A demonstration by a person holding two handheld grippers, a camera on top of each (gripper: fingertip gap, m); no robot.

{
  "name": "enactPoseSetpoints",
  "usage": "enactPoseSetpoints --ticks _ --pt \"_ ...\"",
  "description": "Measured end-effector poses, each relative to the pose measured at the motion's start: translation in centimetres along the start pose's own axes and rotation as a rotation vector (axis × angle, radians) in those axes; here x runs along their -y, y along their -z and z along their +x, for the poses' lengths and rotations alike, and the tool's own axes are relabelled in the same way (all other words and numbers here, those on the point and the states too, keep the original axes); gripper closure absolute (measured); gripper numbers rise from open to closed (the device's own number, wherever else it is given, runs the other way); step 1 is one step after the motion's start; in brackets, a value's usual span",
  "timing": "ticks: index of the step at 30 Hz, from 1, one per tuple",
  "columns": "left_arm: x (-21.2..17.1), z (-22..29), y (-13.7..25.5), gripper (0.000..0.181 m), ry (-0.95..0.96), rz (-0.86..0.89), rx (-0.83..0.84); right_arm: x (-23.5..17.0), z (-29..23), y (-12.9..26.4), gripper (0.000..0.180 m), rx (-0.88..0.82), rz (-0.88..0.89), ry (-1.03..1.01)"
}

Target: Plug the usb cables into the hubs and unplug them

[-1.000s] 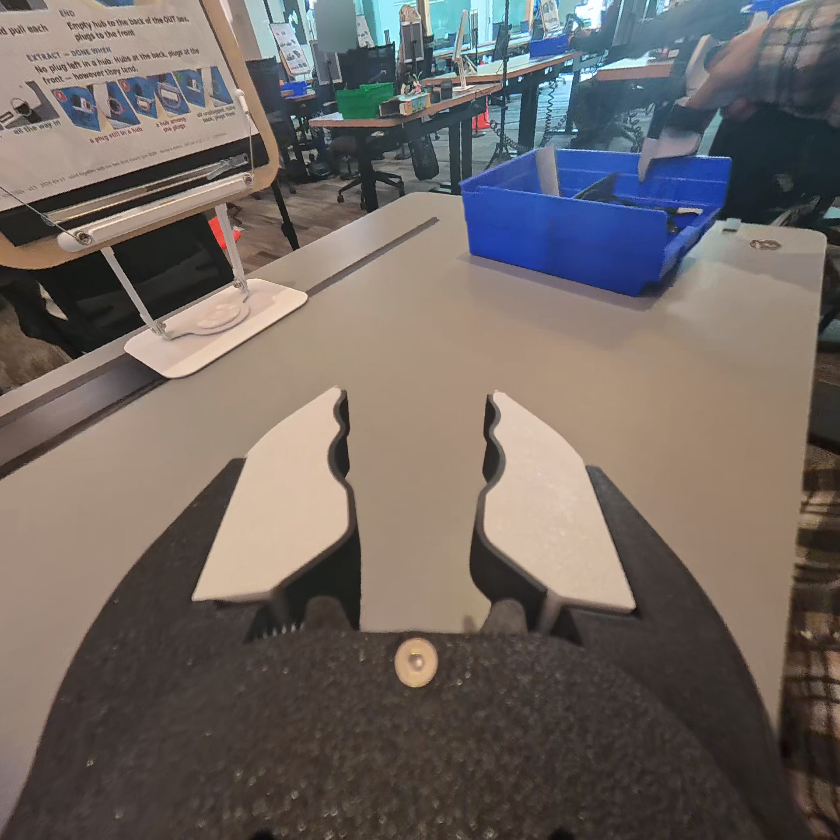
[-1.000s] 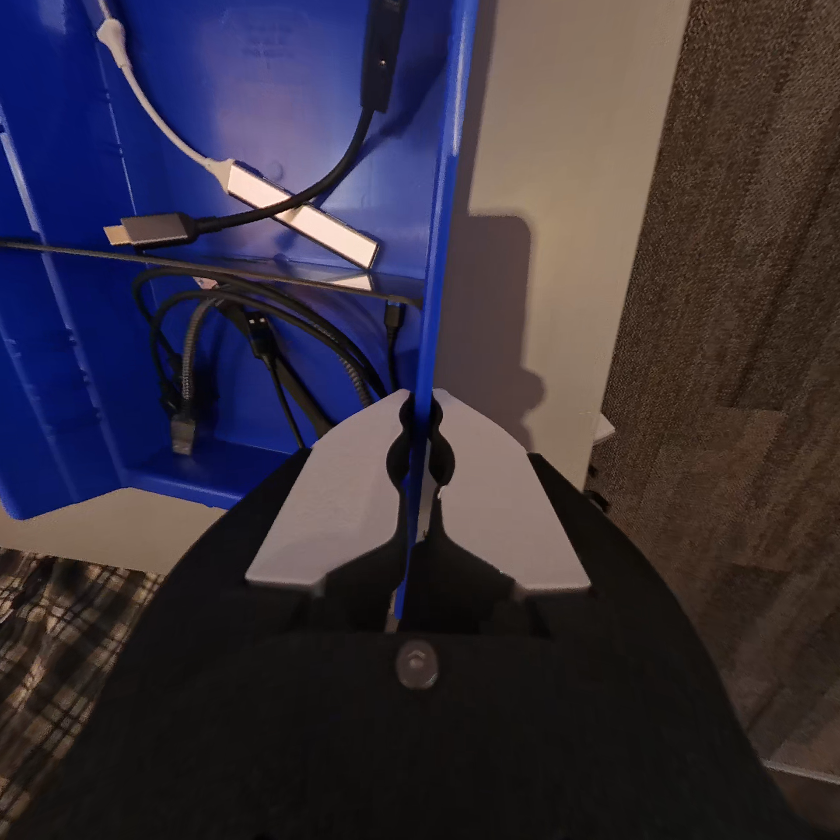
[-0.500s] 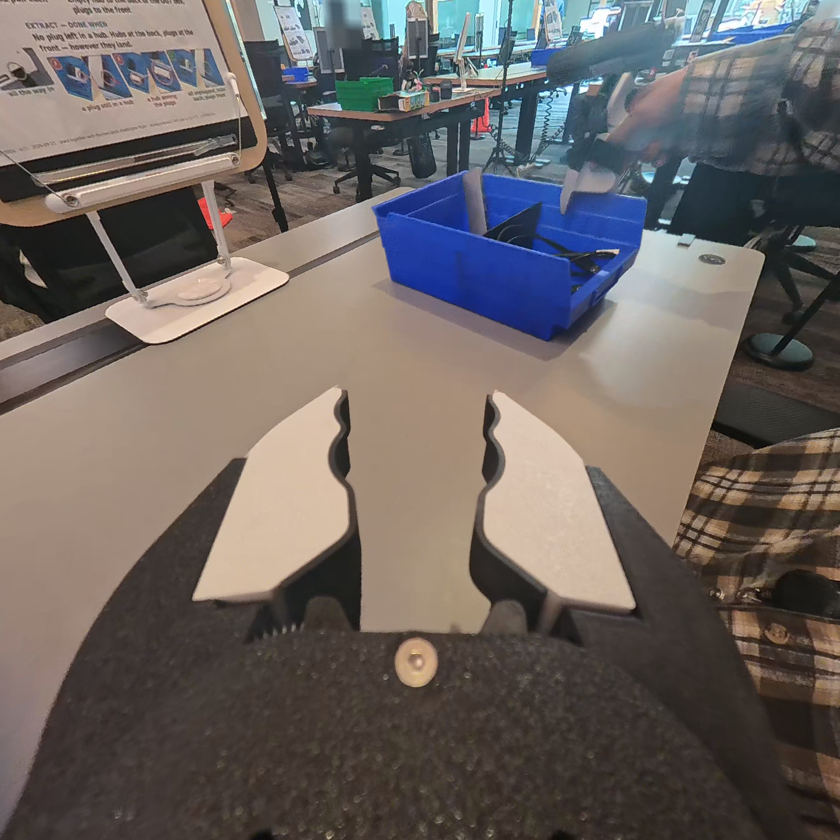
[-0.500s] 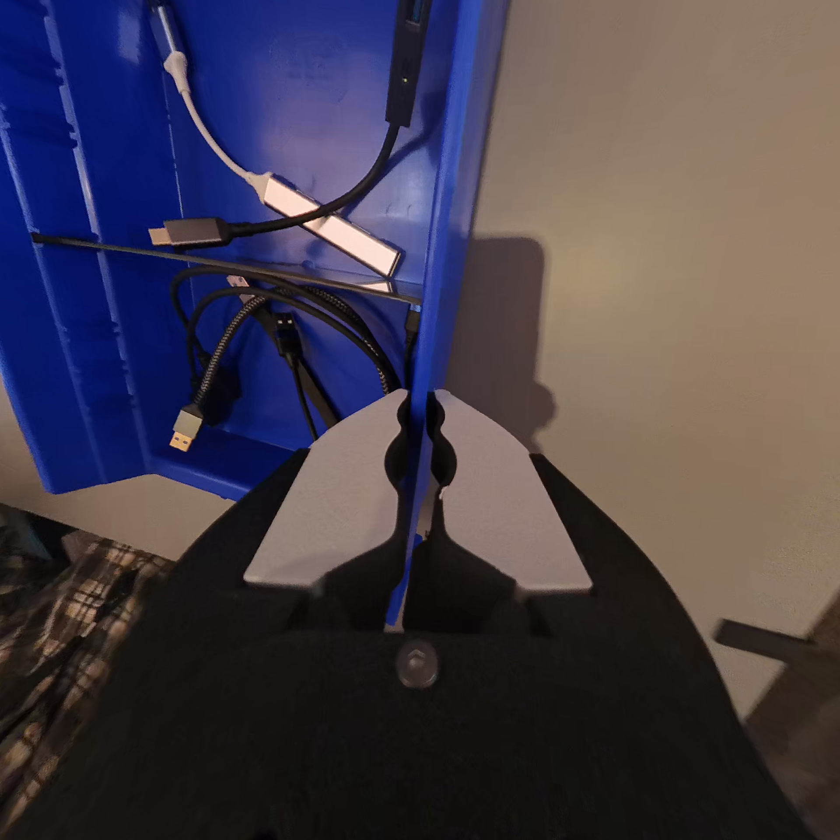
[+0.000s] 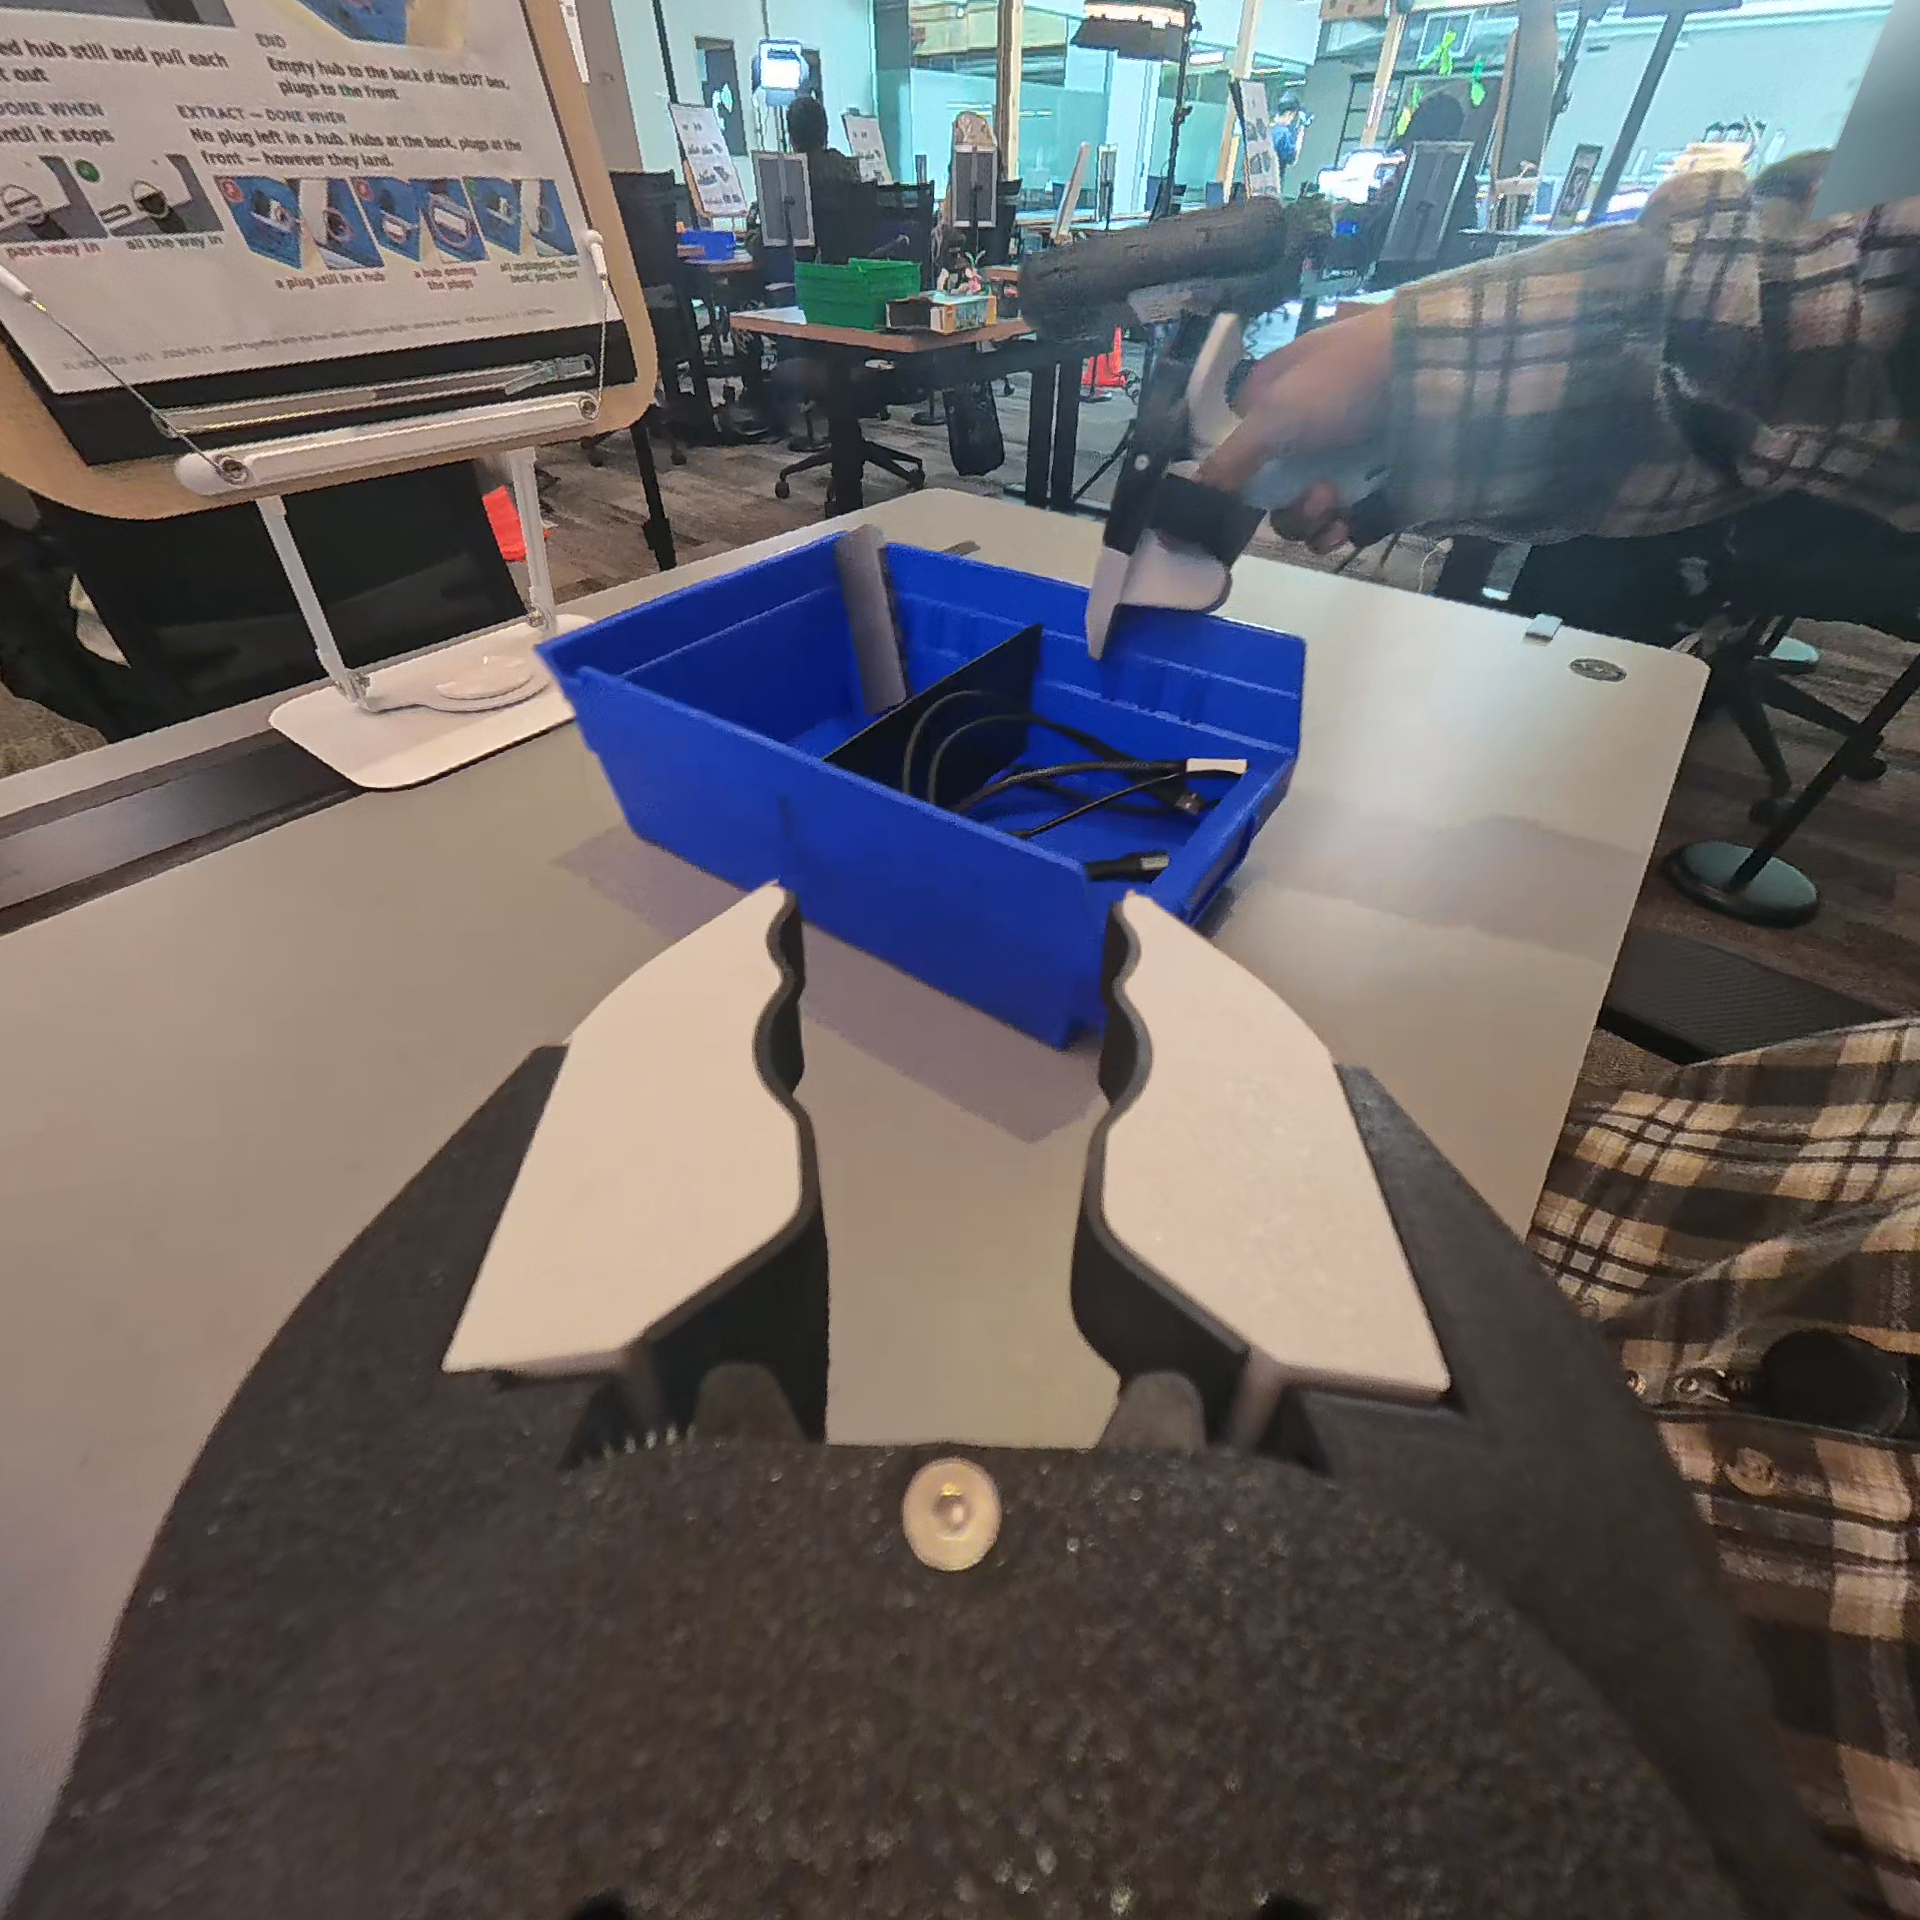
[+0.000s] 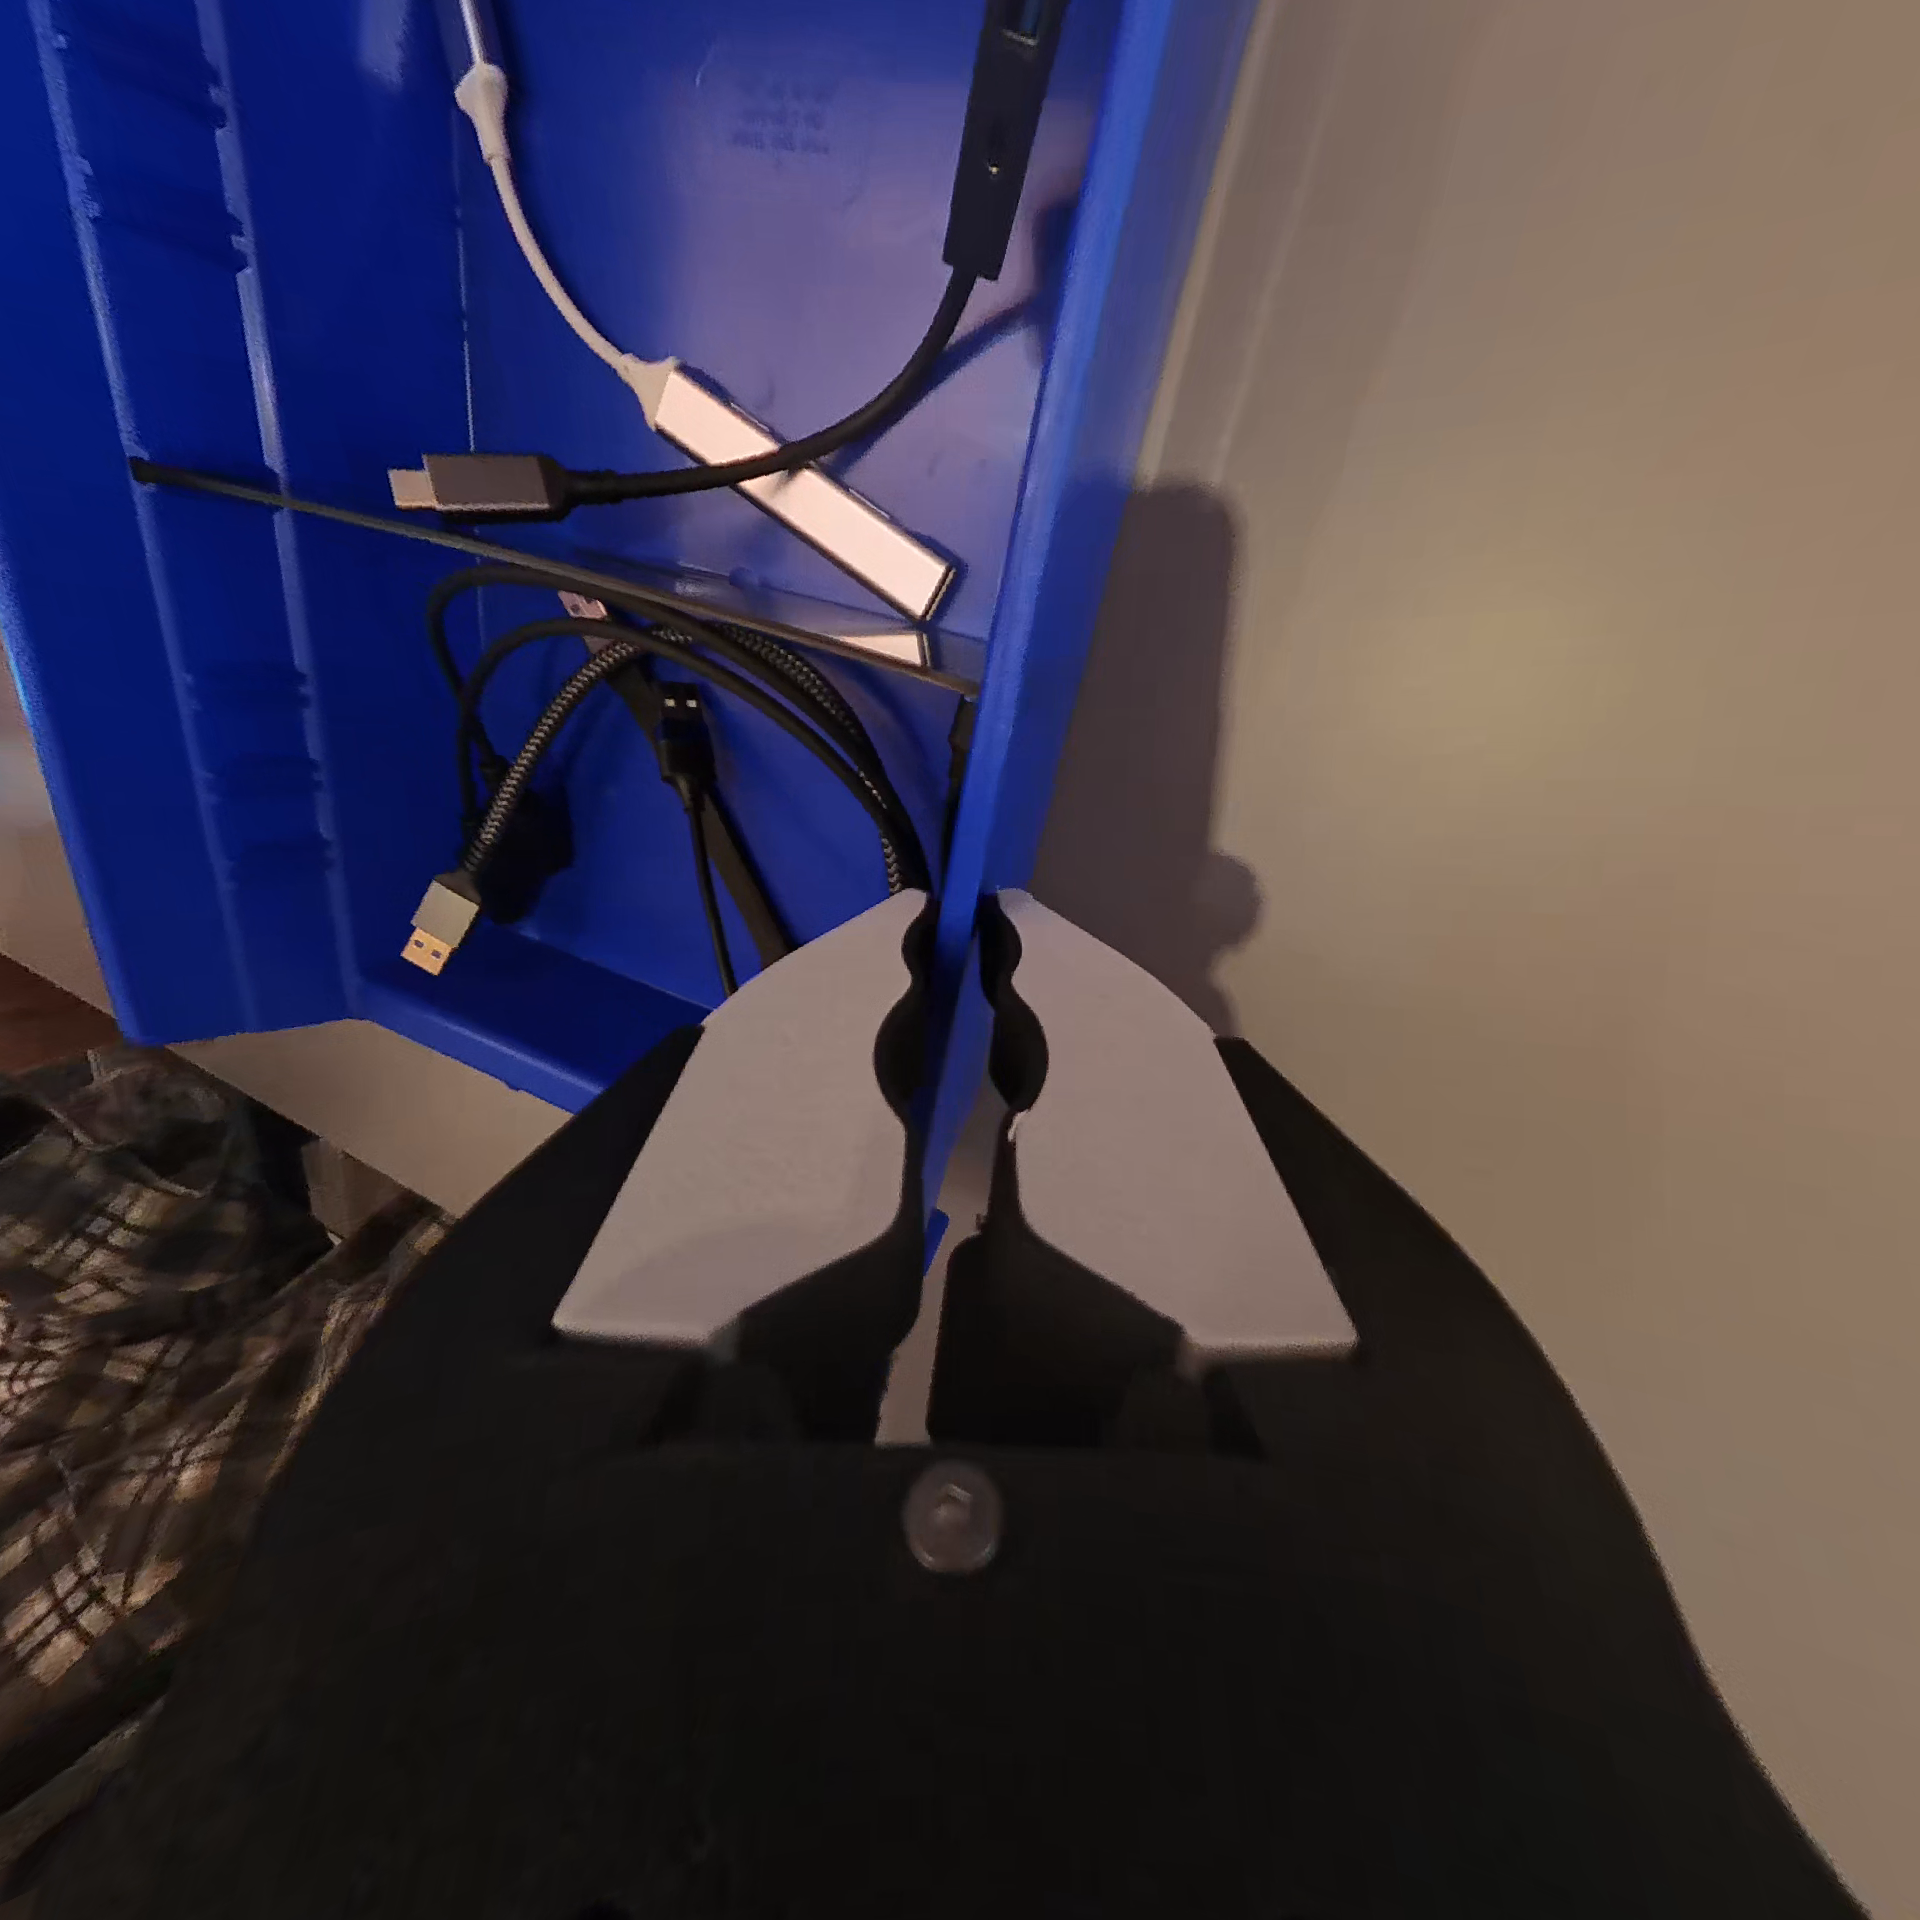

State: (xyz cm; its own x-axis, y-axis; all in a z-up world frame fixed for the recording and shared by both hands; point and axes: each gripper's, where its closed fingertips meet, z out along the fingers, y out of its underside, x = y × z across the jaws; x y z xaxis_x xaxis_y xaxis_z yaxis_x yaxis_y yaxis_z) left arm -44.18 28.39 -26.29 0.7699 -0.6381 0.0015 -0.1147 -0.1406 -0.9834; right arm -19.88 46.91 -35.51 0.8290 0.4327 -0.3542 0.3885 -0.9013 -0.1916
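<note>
I see the bench carrying the blue bin, cables near, hubs beyond the divider. My right gripper pinches its wall; left gripper spread, empty. A jerk could tip everything.

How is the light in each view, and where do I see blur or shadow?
Left wrist view: bright and even; the hand holding the right gripper is motion-blurred, and straight edges bend from the wide lens. Right wrist view: much dimmer; the gripper throws a dark shadow on the table beside the blue bin, and the silver hub shines.
</note>
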Motion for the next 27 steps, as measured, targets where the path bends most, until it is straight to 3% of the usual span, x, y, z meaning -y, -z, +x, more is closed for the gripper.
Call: enactPoseSetpoints --ticks 16,21,24,27 --pt "0.6 -1.0 1.4 0.127 0.024 0.035 0.038 1.8 -14.9 -5.6 0.165 0.24 0.124 -0.114" --pt "0.5 -1.1 2.1 0.125 0.023 0.005 0.05 2.7 -16.5 -5.3 0.158 0.254 0.196 0.016" --pt "1.6 -3.3 4.7 0.121 -0.013 -0.042 0.133 3.3 -16.1 -3.0 0.139 0.295 0.286 0.135" --pt "4.2 -9.0 10.0 0.116 -0.064 -0.102 0.362 2.5 -14.0 -0.9 0.123 0.259 0.366 0.289"
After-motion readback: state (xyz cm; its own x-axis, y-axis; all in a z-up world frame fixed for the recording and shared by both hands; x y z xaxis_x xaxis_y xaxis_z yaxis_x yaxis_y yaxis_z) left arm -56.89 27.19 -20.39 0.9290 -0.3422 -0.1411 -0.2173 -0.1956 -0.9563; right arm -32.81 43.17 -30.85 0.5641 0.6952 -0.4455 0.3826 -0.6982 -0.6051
